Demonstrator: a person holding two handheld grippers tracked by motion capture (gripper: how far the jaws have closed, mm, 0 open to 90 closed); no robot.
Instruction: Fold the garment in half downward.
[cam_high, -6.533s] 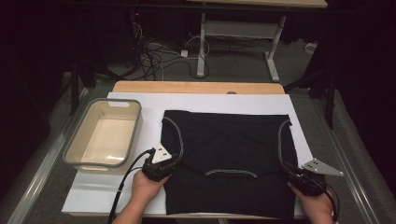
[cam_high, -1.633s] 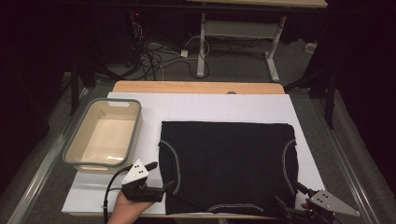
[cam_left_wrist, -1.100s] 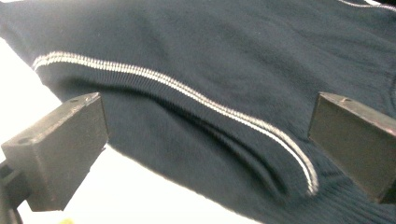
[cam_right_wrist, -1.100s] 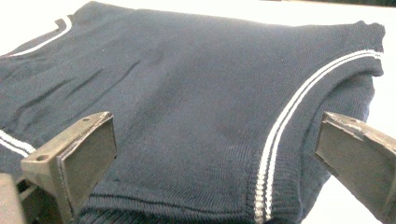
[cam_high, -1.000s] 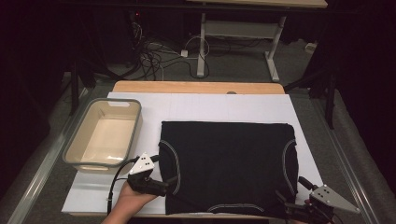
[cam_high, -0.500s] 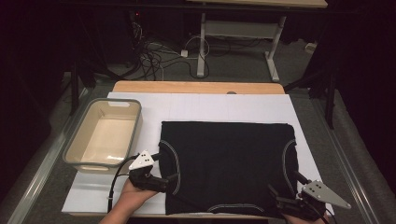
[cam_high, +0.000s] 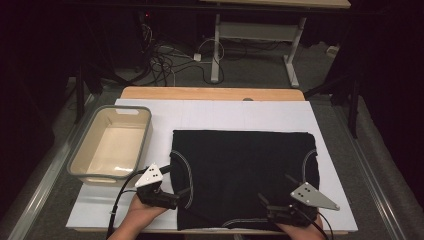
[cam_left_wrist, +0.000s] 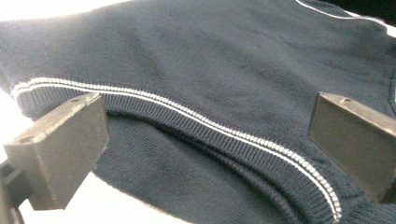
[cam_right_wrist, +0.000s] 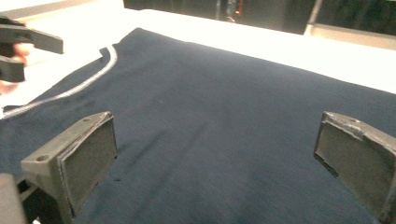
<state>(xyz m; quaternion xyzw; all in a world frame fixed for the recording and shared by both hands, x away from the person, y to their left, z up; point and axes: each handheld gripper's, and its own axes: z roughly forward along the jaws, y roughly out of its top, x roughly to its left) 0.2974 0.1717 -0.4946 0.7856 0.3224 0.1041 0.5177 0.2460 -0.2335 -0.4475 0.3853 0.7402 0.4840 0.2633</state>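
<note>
Both tongs sit at the bottom of the high view, and I have each one spread wide with nothing between its jaws. My left gripper (cam_high: 176, 200) rests at the lower left edge of the black knit garment (cam_high: 245, 175), jaws pointing in toward the white-striped ribbed trim (cam_left_wrist: 210, 130); in the left gripper view that trim runs diagonally between the two pads, so I judge I am lined up to pinch the hem there. My right gripper (cam_high: 267, 207) hovers over the lower right part of the cloth, and its own view shows plain dark fabric lying flat between its open jaws, with the other gripper small in the upper left corner.

Moving up the frame, the garment lies spread flat on the white board (cam_high: 225, 115), filling its centre and right, which I take as laid out for folding from the near edge. Left of it stands the beige tub (cam_high: 80, 160), apart from the cloth. Beyond the board are the wooden table edge (cam_high: 210, 93) and floor cables (cam_high: 170, 60).
</note>
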